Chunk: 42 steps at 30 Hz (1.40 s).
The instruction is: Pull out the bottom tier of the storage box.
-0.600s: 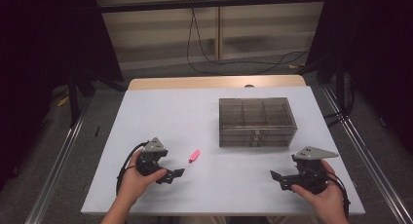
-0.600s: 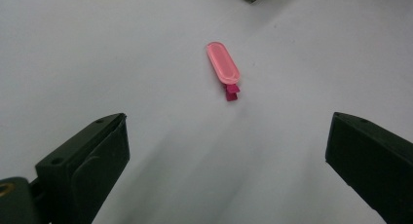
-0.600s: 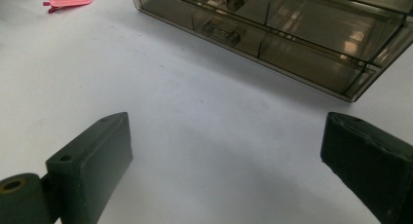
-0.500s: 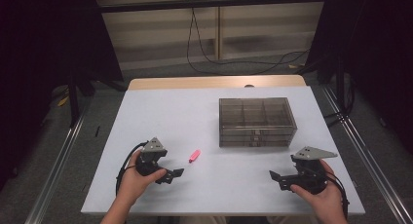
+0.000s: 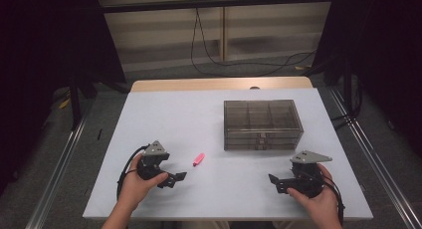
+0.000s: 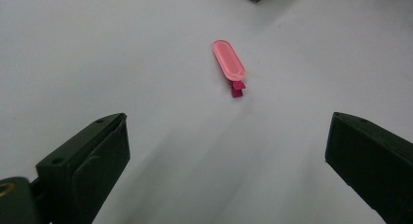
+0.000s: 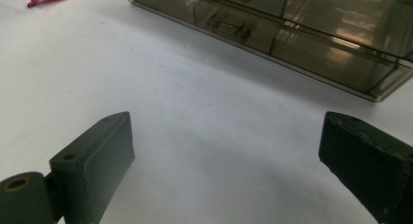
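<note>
White table [image 5: 219, 114]: left gripper [image 5: 175, 179] and right gripper [image 5: 274, 181], jaws apart (both empty), unmoved, flanking the pink clip [image 5: 198, 159].

drawer box [image 7: 292, 34]: far end cut off by frame edge | contents (small dark bits) too blurred to identify

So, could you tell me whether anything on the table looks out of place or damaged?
Nothing looks damaged or spilled. The small pink piece lies loose on the white table, at an angle, apart from the smoky drawer box, whose drawers look shut. The left gripper and right gripper are open and empty.
</note>
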Available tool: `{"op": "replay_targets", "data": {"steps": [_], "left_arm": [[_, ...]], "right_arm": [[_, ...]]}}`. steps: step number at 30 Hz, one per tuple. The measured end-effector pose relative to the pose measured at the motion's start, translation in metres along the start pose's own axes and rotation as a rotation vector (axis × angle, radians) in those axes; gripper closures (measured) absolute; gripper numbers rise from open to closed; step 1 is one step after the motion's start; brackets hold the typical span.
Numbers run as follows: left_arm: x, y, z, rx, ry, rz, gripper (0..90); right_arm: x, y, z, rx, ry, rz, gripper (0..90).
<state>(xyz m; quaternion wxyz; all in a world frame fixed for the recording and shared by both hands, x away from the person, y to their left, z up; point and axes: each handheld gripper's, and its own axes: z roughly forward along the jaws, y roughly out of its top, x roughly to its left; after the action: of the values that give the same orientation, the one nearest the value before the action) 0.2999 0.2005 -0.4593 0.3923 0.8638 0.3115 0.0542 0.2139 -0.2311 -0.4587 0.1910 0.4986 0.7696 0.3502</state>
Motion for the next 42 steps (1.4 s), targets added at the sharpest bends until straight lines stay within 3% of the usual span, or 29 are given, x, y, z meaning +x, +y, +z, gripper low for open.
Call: {"op": "replay_targets", "data": {"steps": [4, 11, 22, 31, 42], "left_arm": [[0.001, -0.002, -0.001, -0.002, 0.004, -0.004, 2.5], [0.002, -0.002, 0.000, 0.000, 0.004, -0.008, 2.7], [0.003, 0.001, -0.001, -0.022, 0.000, -0.011, 2.8], [0.003, 0.000, -0.002, -0.010, 0.005, -0.009, 2.8], [0.005, -0.003, -0.006, -0.019, 0.014, -0.025, 2.8]], "right_arm": [[0.008, 0.001, 0.006, 0.018, -0.001, -0.032, 5.6], [0.013, 0.005, 0.010, 0.027, -0.001, -0.048, 5.7], [0.015, 0.015, 0.012, 0.011, -0.032, -0.034, 6.1], [0.018, 0.017, 0.015, 0.009, -0.053, -0.034, 6.7], [0.024, 0.020, 0.025, -0.013, -0.072, 0.006, 7.9]]}}
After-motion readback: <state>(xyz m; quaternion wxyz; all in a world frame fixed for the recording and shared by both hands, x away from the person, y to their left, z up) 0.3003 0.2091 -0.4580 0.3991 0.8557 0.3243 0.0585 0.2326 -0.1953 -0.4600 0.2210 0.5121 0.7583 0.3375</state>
